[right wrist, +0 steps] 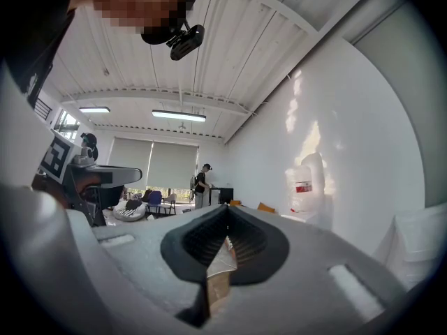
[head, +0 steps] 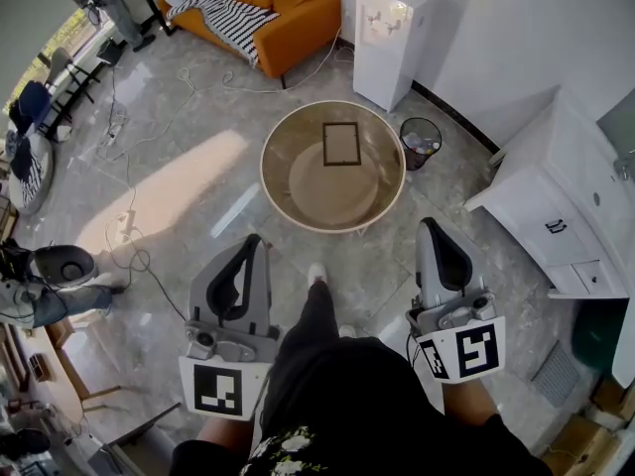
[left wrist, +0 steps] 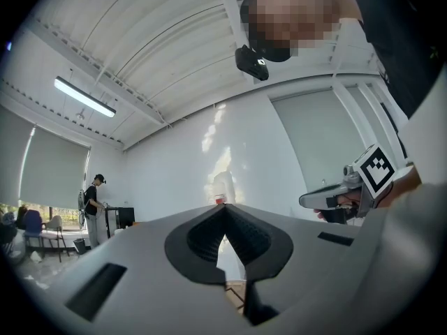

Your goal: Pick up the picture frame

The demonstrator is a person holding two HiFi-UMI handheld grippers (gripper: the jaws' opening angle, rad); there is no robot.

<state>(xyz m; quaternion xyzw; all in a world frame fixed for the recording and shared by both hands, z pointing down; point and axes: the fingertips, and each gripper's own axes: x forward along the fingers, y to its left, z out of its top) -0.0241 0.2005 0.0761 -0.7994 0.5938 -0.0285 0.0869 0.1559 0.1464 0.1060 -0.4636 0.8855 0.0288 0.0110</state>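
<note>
black rectangular picture frame (head: 341, 144) on round beige worktop (head: 293, 142) | well ahead, midway, long axis pointing away | left gripper (head: 254, 240), right gripper (head: 428, 224): jaws together, empty

You're in a big open workroom dressed up partly as a living space. An orange sofa (head: 283, 3) with a striped blanket (head: 223, 13), a round table (head: 327, 201) and a white cabinet (head: 566, 196) sit on a polished stone-look floor (head: 179, 107). Around you are loose cables (head: 129, 226), a water dispenser (head: 389, 43), strip lights (left wrist: 84, 96) under a bare ribbed ceiling (left wrist: 174, 40), roller blinds (right wrist: 150, 166), and another person (left wrist: 91, 201) at a desk.
</note>
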